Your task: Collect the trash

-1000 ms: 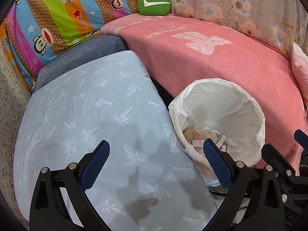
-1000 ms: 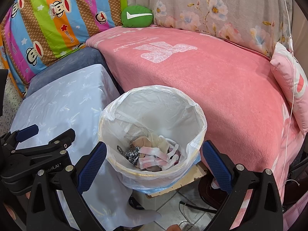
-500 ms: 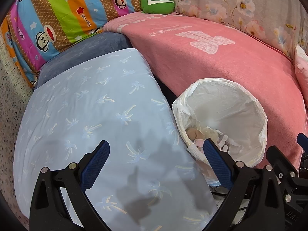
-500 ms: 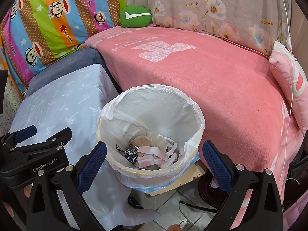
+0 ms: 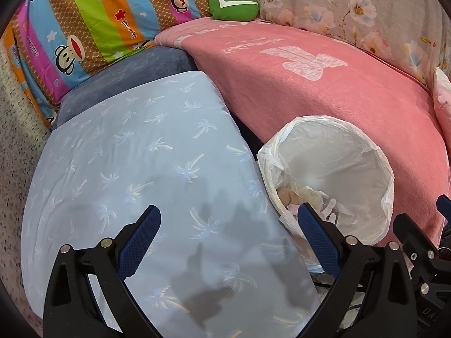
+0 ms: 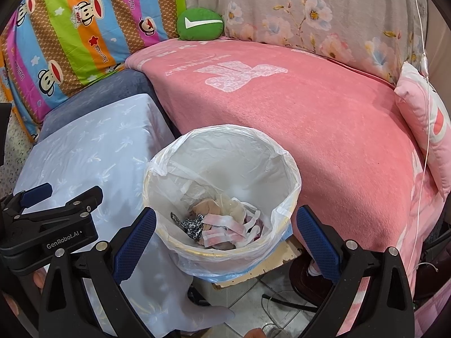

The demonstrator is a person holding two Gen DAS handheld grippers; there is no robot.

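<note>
Trash lay at the bottom of the lined bin, which stood between the pale blue palm-print cloth and the pink blanket.
You held your right gripper over the bin with its fingers spread wide and empty; your left gripper hung over the blue cloth, likewise wide apart, gripping nothing.

"GenRobot.AI" is printed in white on the black body of the left hand-held gripper, seen left of the right hand-held gripper. Far ahead and to the left, the striped monkey-print cushion carries "Daul frank" along its stripes and "Captain" on the monkeys' hats. The white lettering on the pink blanket is too faint to read.
</note>
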